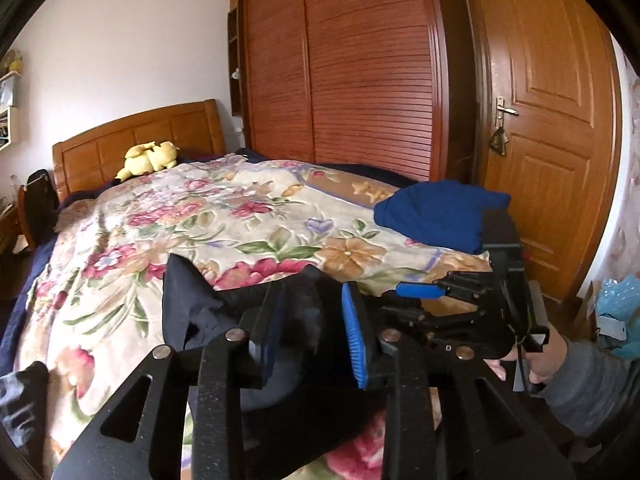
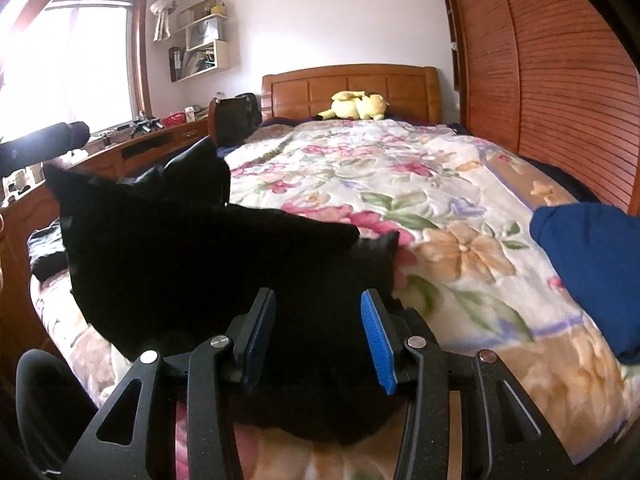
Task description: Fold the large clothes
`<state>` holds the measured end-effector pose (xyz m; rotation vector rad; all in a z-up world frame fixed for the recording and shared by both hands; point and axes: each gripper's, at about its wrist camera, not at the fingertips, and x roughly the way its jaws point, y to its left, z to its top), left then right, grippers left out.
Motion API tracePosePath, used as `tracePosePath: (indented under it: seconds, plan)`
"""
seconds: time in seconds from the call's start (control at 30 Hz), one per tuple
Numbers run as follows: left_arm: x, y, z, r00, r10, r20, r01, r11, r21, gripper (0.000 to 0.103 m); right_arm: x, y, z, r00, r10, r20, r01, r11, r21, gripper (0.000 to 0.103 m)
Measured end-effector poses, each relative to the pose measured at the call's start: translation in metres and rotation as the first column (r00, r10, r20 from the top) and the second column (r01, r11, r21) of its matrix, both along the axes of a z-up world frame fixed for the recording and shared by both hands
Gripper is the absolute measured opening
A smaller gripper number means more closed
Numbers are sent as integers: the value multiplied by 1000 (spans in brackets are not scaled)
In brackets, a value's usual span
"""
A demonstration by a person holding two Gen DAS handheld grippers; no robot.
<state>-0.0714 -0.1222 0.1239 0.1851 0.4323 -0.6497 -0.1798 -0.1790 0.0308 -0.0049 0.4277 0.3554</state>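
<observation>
Folding is mid-step, we judge: the black garment [image 2: 208, 256] lies bunched at the near edge of the bed [image 2: 460, 208], partly lifted into peaks, not yet flattened into a tidy rectangle. Our left gripper [image 1: 316, 328] has its fingers apart with dark cloth between them; the pads seem clear of the fabric, though the black-on-black view makes that hard to confirm. Our right gripper [image 2: 320, 340] likewise stands with its fingers spread, the garment lying between and beyond them, and we see no pinch on it. A hand [image 1: 528, 364] in a grey sleeve holds that right gripper in the left view.

Next, we think, both grippers need fresh holds on two matching edges or corners, then a lift and carry across so one half lands on the other.

The garment is soft, matte and limp, folding into pointed ridges. The floral blanket [image 1: 224, 216] beneath is plush and slightly embossed, likely to drag on cloth. A blue garment [image 1: 432, 212], already folded into a rounded pad, sits well apart toward the far corner.
</observation>
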Motion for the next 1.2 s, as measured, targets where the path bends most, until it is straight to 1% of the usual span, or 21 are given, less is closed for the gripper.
tracePosePath:
  seconds: [0.1, 0.23, 0.33, 0.47, 0.53, 0.67, 0.77, 0.83, 1.03, 1.1, 1.2]
  plan:
    - [-2, 16, 1, 999, 39, 10, -39, 999, -8, 31, 2, 7, 5, 1000, 14, 13, -14, 1000, -9, 46]
    - [-4, 41, 9, 998, 60, 6, -60, 996, -71, 31, 7, 14, 10, 999, 38, 25, -38, 999, -19, 46]
    - [-5, 56, 15, 994, 108, 32, -105, 992, -75, 31, 13, 20, 11, 998, 53, 28, -52, 998, -32, 46]
    - [-1, 85, 18, 984, 177, 36, -173, 981, -93, 31, 18, 29, 13, 996, 80, 32, -78, 996, -44, 46]
    - [-1, 105, 20, 973, 227, 44, -222, 970, -101, 31, 21, 33, 15, 995, 95, 38, -93, 994, -50, 46]
    - [-6, 141, 20, 955, 293, 46, -286, 950, -122, 31, 32, 43, 19, 991, 123, 52, -119, 991, -63, 46]
    - [-8, 165, 12, 935, 352, 40, -346, 932, -110, 32, 42, 51, 18, 988, 147, 52, -143, 987, -73, 46]
    - [-7, 182, 2, 922, 387, 21, -382, 918, -108, 32, 50, 59, 17, 982, 184, 47, -179, 980, -82, 46]
    - [-7, 224, -41, 882, 469, -50, -472, 878, -84, 32, 78, 97, 5, 967, 254, -1, -252, 961, -115, 46]
    - [-9, 235, -52, 870, 487, -71, -492, 867, -79, 32, 92, 110, 2, 969, 246, -28, -248, 959, -140, 46]
    - [-14, 250, -63, 857, 507, -91, -514, 853, -85, 32, 122, 123, -3, 984, 165, -65, -175, 963, -206, 46]
